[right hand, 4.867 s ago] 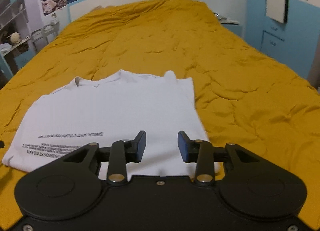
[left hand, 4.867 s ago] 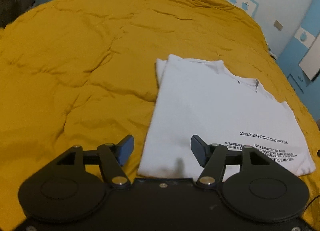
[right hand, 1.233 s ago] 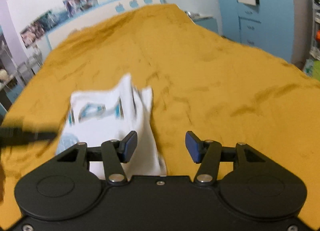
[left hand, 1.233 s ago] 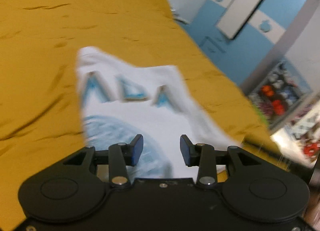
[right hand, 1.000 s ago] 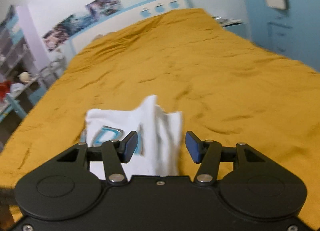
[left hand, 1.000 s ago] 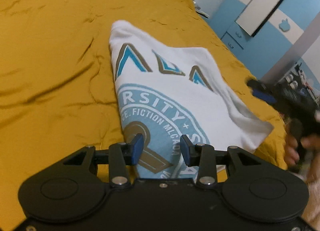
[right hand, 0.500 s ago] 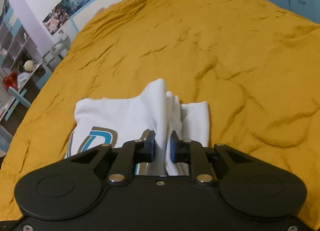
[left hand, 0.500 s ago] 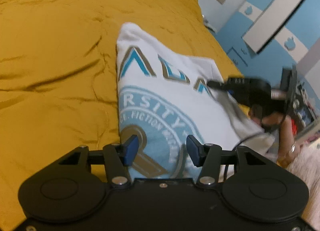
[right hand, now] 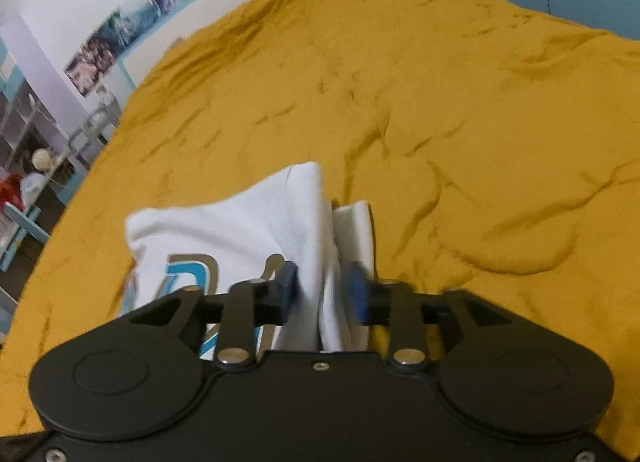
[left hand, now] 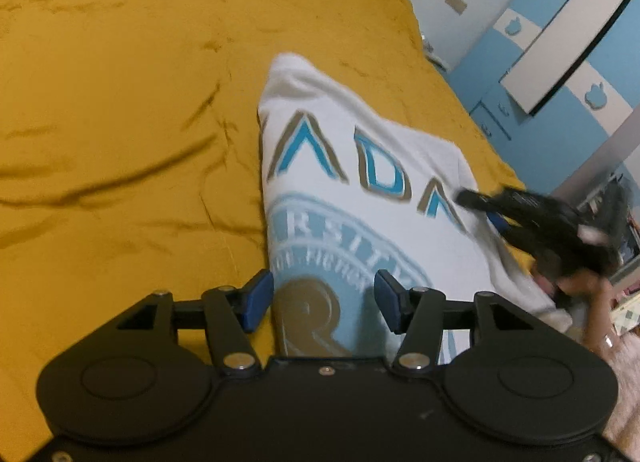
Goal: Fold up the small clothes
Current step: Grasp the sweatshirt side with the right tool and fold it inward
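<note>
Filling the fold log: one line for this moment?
shirt: print up, on bed | left hand-held gripper: open | right hand-held gripper: just opening, fabric between

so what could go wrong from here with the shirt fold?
1. The right gripper has just been opening around a bunched ridge of the white T-shirt; the ridge may slump or stay lumpy.
2. The left gripper is open over the near hem, pinning nothing, so fabric could drag across the yellow bedspread.
</note>
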The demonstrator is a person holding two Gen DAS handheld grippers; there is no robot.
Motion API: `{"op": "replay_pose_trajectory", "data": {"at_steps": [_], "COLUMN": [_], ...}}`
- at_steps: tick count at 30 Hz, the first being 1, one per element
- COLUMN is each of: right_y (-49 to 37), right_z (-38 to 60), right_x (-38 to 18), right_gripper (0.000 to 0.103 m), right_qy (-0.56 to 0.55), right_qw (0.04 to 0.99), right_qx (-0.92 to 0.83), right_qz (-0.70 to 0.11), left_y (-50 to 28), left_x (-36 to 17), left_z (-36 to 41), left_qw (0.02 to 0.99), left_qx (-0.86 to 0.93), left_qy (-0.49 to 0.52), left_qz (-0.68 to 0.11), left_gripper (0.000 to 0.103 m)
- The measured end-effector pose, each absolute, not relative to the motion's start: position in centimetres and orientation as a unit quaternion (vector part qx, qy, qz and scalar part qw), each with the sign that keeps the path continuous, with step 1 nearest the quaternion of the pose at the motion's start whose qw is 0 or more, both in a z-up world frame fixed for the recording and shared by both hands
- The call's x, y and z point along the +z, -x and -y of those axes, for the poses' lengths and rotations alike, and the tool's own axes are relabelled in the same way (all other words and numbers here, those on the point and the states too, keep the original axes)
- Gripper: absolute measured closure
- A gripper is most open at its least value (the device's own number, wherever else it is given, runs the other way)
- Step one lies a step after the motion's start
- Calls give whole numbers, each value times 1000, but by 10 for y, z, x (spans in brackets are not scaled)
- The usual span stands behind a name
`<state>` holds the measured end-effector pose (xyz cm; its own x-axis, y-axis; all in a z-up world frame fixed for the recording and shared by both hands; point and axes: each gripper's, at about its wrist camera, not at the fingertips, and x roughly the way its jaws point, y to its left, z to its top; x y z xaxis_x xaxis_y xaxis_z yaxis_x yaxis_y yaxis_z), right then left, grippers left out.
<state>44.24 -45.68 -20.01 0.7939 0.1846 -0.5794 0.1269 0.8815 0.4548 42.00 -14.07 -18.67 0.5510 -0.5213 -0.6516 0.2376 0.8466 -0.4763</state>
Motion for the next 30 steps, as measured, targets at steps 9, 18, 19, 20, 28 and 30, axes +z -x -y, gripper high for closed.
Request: {"op": "replay_pose_trajectory", "data": {"at_steps": [9,18,19,20,28,30], "right_y": [-337,-322,-315,-311,-320,-317], "right_z": [449,434,432,435,449,450], "right_x": [-159,-173,-166,-159,-206,-207], "right_gripper": [62,96,97,98,99,97], "right_qy": [-200,-229,-226,-226,-248,-252], "right_qw": [919,911,916,920,896,899], "right_qx": [35,26,20,13,-13,-16], "right_qz": [-338,-344,-331,-320,-368,-358], "left_y": [-431,-419,-418,-417,-408,-401], "left_x": [-185,-201,-198,-196,-204,-199], "left_z": [129,136,136,136,122,118], "left_qw": [864,844,844,845,840,841], "left_qx": [-198,-191,-195,-198,-199,-200], "left_qy": [191,213,211,209,206,201], "left_qz": [-422,-453,-453,-452,-461,-460], "left_gripper": [47,49,49,49,47,47]}}
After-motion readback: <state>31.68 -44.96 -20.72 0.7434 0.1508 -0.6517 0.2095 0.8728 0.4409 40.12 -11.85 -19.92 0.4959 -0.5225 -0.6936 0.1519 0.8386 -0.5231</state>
